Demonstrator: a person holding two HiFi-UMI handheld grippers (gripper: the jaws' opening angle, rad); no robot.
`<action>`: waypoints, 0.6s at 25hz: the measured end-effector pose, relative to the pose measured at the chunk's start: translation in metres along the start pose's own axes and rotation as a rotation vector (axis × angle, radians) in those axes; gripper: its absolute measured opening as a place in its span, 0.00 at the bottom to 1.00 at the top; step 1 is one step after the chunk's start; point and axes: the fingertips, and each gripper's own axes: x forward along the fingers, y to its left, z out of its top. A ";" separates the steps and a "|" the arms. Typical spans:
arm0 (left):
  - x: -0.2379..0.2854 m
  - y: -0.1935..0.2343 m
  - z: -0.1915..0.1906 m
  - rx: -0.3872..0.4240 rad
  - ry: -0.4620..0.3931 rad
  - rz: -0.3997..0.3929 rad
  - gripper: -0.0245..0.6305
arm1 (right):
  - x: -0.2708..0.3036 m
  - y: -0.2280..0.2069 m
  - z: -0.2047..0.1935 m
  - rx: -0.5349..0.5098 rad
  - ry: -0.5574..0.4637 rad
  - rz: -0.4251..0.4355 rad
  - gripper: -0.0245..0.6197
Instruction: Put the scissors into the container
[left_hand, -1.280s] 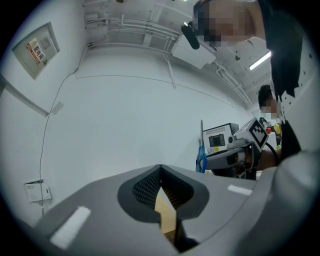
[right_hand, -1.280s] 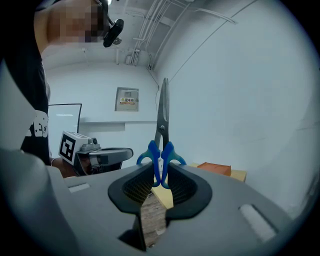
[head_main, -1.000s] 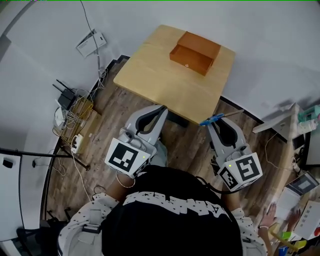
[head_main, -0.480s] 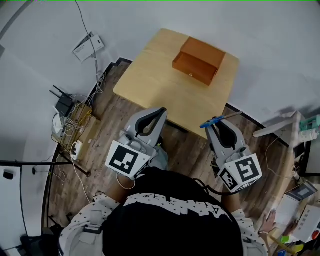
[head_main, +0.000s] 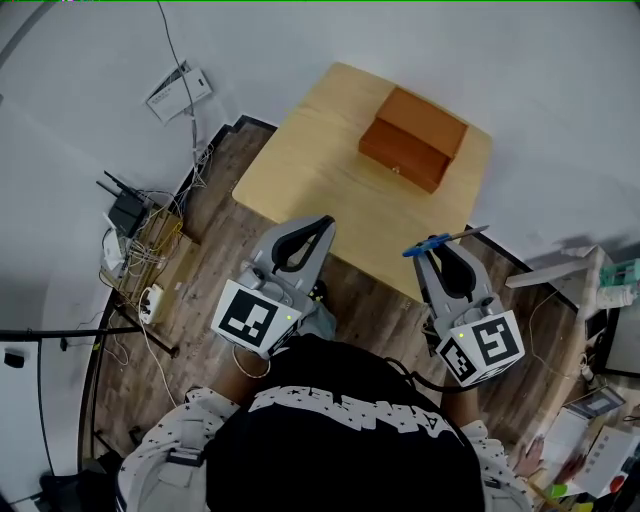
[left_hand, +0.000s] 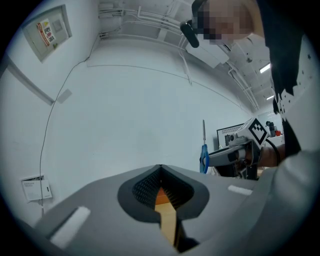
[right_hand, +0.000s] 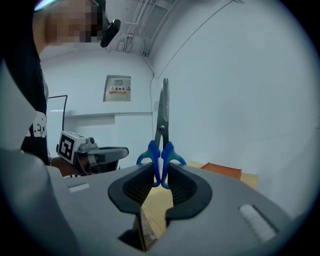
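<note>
Right gripper clamps the blue scissors, not yet in the wooden box at the table far edge — left gripper closed, empty.

Bright, even indoor light — a ceiling strip lamp glows in the left gripper view. Shadows are soft and faint. Both gripper views bulge fisheye-fashion, with black corners; the head view is sharp, mildly curved at its edges.
</note>
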 end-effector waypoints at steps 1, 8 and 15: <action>0.002 0.005 0.001 0.002 -0.014 0.000 0.04 | 0.004 -0.001 0.002 0.000 0.001 -0.003 0.19; 0.017 0.037 0.010 -0.008 -0.037 -0.027 0.04 | 0.033 -0.003 0.015 -0.006 0.010 -0.038 0.19; 0.031 0.060 0.014 0.000 -0.070 -0.075 0.04 | 0.054 -0.009 0.025 -0.010 0.007 -0.088 0.19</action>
